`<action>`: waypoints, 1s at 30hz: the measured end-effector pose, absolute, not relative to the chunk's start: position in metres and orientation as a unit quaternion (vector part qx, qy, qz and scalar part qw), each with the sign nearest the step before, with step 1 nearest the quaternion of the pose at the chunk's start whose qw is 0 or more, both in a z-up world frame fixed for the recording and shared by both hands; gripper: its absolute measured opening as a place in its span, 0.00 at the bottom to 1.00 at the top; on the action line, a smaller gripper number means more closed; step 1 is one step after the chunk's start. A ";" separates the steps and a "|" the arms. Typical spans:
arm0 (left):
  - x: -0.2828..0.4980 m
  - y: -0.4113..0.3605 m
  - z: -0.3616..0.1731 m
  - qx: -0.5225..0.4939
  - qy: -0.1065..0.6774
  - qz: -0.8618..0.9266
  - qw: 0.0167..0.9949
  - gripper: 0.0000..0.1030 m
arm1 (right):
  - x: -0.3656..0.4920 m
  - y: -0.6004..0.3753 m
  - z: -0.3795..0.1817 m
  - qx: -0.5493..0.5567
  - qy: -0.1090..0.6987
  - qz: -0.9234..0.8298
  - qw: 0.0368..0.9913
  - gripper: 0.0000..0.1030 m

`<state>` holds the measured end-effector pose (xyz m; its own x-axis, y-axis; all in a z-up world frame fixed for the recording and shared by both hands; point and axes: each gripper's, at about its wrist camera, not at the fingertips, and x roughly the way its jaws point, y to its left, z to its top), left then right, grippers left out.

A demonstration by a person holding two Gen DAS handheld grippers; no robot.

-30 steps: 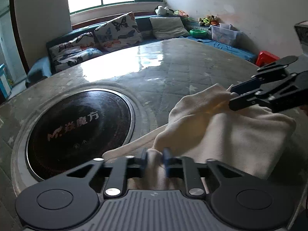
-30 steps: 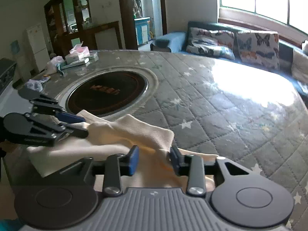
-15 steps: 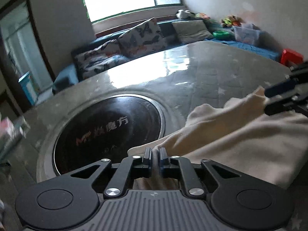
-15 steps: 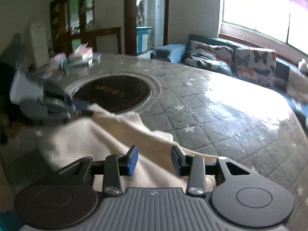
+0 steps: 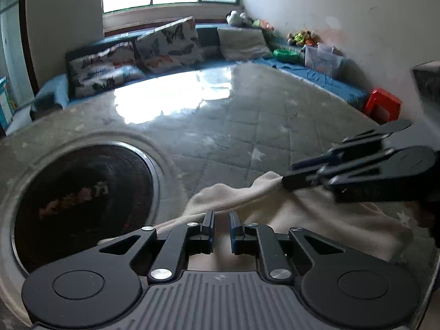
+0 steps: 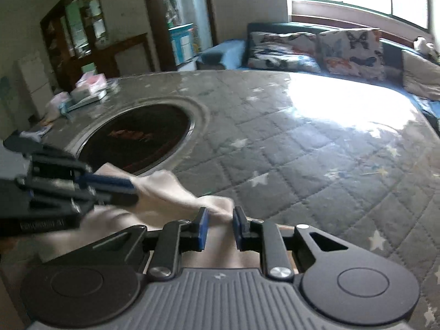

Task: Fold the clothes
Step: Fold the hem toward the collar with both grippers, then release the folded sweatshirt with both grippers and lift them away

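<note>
Lying rumpled at the near edge of the round quilted tabletop (image 5: 247,115), the cream cloth (image 5: 316,214) sits just right of the dark round hotplate (image 5: 82,200) set into the surface. The left tongs (image 5: 221,227) are nearly together, pinching a fold of the cloth's near left edge. The right tongs (image 6: 220,227) are closing, with a raised ridge of the cloth between their blue pads, which do not yet press it. Far behind, butterfly cushions (image 6: 349,52) line a blue sofa (image 5: 316,74) beneath the window.
</note>
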<state>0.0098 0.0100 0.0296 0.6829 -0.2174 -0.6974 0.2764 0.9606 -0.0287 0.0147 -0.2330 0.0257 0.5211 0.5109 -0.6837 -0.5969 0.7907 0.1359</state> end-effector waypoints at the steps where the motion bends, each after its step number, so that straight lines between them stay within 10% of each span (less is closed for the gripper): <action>1: 0.012 0.010 0.027 0.037 0.377 -0.132 0.916 0.13 | 0.015 -0.237 0.027 -0.053 0.371 0.317 0.871 0.18; 30: 0.003 0.009 0.027 0.035 0.363 -0.101 0.926 0.18 | -0.021 -0.288 0.026 -0.108 0.353 0.261 0.892 0.08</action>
